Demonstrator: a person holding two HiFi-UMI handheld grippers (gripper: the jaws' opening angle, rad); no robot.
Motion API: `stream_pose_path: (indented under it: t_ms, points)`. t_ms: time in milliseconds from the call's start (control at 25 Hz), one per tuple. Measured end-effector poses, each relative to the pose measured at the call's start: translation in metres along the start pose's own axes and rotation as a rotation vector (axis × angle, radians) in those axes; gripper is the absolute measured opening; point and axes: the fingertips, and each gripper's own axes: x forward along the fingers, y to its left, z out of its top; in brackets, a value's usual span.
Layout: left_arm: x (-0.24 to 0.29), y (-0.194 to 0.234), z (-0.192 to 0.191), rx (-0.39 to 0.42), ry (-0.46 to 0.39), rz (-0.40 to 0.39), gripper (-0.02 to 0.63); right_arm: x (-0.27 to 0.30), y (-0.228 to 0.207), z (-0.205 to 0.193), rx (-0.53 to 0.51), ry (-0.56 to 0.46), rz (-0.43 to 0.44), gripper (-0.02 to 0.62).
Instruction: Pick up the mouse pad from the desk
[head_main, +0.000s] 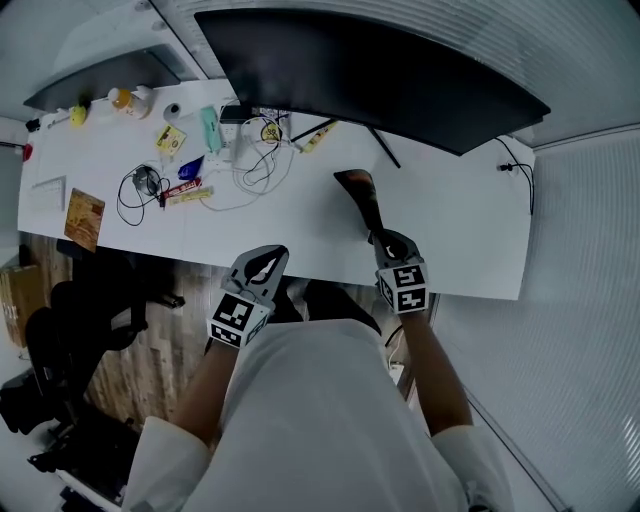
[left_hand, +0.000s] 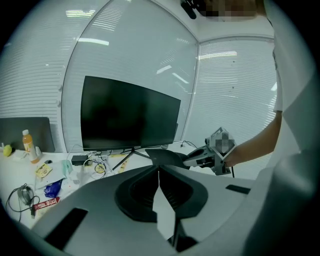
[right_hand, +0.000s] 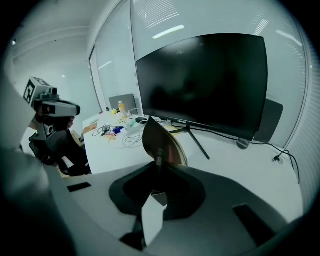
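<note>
Right claw (right_hand: 159, 162) pinches the mouse pad (right_hand: 161, 141) clear above the desk (right_hand: 116, 150).

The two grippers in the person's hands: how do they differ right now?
The right gripper is clamped on the mouse pad; the left gripper is shut on nothing. The right gripper reaches over the white desk; the left gripper sits at its near edge. Both carry a marker cube.
</note>
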Motion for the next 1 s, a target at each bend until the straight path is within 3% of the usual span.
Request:
stream_pose_path:
  t_ms: [480,1000]
  points:
    - [-0.043,0.002,0.009,0.02,-0.066,0.023,0.023,-0.041,0.004,0.02,0.054,-0.087,-0.077,0.052]
    - [-0.095,0.021,0.017,0.044,-0.131,-0.065,0.023,-0.103,0.062,0.054,0.112,-0.217,-0.177,0.052]
